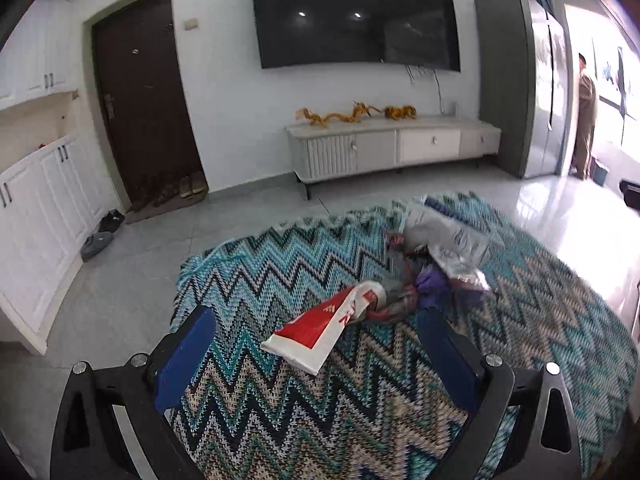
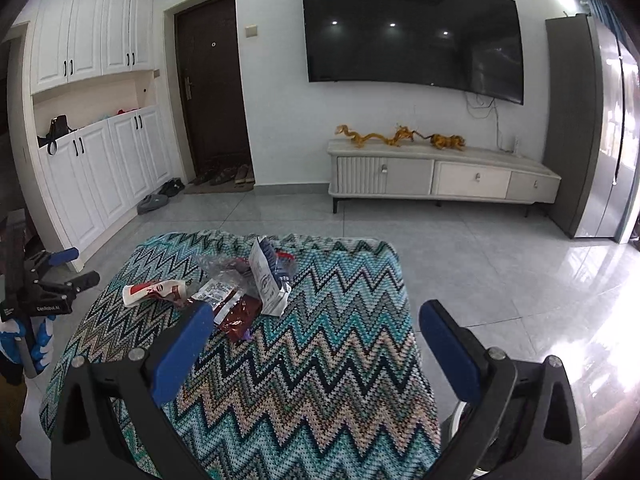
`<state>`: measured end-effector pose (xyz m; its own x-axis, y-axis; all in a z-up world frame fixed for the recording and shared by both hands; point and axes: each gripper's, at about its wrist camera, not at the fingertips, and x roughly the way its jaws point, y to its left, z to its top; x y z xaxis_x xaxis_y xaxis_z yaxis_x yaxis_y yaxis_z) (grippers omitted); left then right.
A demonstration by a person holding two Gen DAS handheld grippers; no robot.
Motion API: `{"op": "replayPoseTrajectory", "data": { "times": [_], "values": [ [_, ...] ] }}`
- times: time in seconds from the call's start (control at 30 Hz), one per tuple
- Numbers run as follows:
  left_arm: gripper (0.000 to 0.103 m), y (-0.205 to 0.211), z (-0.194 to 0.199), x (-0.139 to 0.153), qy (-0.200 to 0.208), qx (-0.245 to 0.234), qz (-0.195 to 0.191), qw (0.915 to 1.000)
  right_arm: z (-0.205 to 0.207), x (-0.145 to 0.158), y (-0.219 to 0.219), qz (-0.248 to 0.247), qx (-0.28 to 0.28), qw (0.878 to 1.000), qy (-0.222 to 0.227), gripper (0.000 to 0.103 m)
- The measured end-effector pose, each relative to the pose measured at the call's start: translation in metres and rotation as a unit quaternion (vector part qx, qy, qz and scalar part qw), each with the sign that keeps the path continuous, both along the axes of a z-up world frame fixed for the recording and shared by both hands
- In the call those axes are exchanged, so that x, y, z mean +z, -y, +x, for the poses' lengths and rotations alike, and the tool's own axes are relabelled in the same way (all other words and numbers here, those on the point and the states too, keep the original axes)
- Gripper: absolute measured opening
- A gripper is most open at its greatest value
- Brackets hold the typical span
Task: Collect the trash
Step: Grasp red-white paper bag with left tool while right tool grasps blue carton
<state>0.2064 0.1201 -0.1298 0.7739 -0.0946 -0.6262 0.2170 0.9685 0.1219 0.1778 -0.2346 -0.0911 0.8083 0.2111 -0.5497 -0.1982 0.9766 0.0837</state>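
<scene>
Trash lay in a loose heap on a zigzag-knit cloth [image 1: 280,420] covering a low table. Nearest the left gripper [image 1: 316,334]: a red-and-white toothpaste tube [image 1: 324,326], flattened, long axis running diagonal in the left wrist view, crimped flat end toward the camera at lower left, narrower end pointing up-right into the heap. Tube sat between the spread blue pads, touching neither; jaws stood wide. Beyond it, touching: a purple crumpled scrap [image 1: 430,282] and a white plastic pouch with blue print [image 1: 444,236], somewhat blurred.

Right gripper [image 2: 316,316] also stood wide, holding nothing, pointing across the cloth. In that view the tube [image 2: 154,292] lay nearly crosswise, flat end left; a dark red foil wrapper [image 2: 244,314] lay just beyond the left pad [image 2: 184,356]; the white pouch [image 2: 268,280] stood tilted up
</scene>
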Motion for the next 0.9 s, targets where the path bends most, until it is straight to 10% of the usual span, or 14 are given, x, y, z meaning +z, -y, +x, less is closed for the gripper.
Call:
{"op": "replayPoseTrajectory", "data": {
  "times": [0.23, 0.7, 0.9],
  "values": [
    [0.083, 0.014, 0.049, -0.039, -0.07, -0.081, 0.017, 0.9941, 0.075, -0.036, -0.022, 0.009, 0.043, 0.998, -0.054, 0.103],
    [0.046, 0.007, 0.091, -0.083, -0.129, -0.079, 0.031, 0.988, 0.194, -0.104, -0.067, 0.037, 0.115, 0.982, -0.142, 0.087],
    [0.031, 0.005, 0.095, -0.089, -0.133, -0.068, 0.017, 0.9887, 0.215, -0.136, -0.078, 0.045, 0.135, 0.973, -0.184, 0.05]
  ]
}}
